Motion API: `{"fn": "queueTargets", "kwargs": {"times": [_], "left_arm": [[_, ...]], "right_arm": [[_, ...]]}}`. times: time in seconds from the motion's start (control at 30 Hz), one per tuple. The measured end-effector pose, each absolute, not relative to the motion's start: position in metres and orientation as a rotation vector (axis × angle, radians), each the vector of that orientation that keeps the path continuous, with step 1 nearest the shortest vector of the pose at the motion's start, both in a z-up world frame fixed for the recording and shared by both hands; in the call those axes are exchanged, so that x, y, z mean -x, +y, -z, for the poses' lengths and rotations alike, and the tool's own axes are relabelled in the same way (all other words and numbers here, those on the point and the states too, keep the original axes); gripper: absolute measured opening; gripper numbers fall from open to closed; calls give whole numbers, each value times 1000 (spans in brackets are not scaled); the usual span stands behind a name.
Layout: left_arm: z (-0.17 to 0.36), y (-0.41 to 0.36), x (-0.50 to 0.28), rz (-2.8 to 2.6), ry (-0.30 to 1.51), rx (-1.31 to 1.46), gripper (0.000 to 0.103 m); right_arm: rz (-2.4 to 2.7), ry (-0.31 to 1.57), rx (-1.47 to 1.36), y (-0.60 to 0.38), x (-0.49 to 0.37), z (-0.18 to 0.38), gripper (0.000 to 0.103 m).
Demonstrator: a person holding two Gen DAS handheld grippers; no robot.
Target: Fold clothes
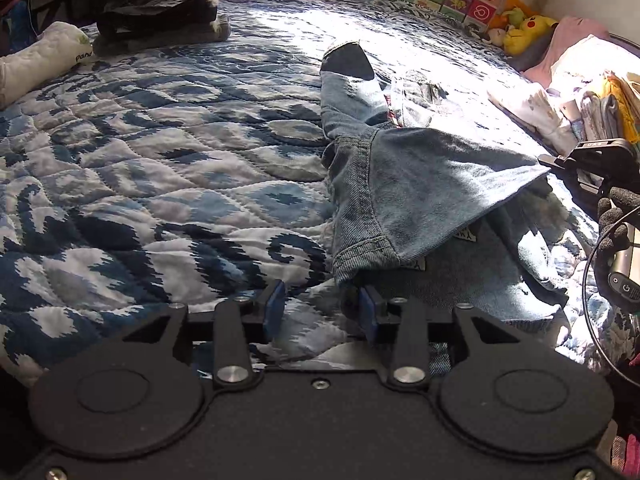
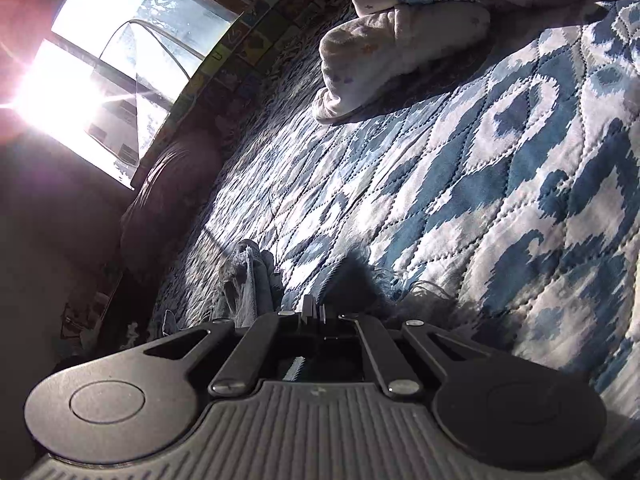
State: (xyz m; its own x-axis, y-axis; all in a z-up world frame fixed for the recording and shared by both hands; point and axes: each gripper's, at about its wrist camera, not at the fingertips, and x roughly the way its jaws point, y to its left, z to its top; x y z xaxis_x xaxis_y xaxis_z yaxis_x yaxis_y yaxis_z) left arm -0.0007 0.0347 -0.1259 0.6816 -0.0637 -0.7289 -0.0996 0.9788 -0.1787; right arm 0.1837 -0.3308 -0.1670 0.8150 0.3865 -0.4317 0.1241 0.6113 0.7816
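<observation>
Left wrist view: jeans [image 1: 400,184] lie lengthwise ahead-right of the left gripper [image 1: 322,312], its fingers apart and empty.
Right gripper [image 2: 314,308], fingers together, clamps a denim edge.

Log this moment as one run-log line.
left gripper: open, empty, by jeans hem | right gripper: shut on jeans, lifting a corner | surface: quilt

A bed covered by a blue-and-white quilt [image 1: 160,152] is carrying denim jeans [image 1: 420,184] lying toward its right edge. Dark folded clothes [image 1: 160,20] are sitting near the far left corner, a white pillow [image 1: 44,56] at the left edge, and pale garments [image 2: 400,40] along the right edge.
</observation>
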Motion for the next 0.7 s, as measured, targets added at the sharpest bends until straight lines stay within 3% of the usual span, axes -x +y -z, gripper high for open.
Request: {"fn": "queueTargets", "kwargs": {"times": [0.2, 0.37, 0.5, 0.57, 0.7], "left_arm": [[101, 48, 12, -24, 742, 243, 37], [95, 55, -4, -29, 688, 280, 11], [131, 25, -18, 80, 819, 81, 10], [141, 15, -11, 72, 786, 1, 11], [116, 36, -5, 80, 744, 130, 11]], "right_arm": [[-184, 613, -919, -332, -184, 161, 3], [-202, 599, -904, -331, -184, 152, 3], [-208, 593, -890, -331, -186, 149, 3], [-207, 601, -873, -329, -187, 150, 3], [-208, 603, -874, -331, -188, 151, 3]]}}
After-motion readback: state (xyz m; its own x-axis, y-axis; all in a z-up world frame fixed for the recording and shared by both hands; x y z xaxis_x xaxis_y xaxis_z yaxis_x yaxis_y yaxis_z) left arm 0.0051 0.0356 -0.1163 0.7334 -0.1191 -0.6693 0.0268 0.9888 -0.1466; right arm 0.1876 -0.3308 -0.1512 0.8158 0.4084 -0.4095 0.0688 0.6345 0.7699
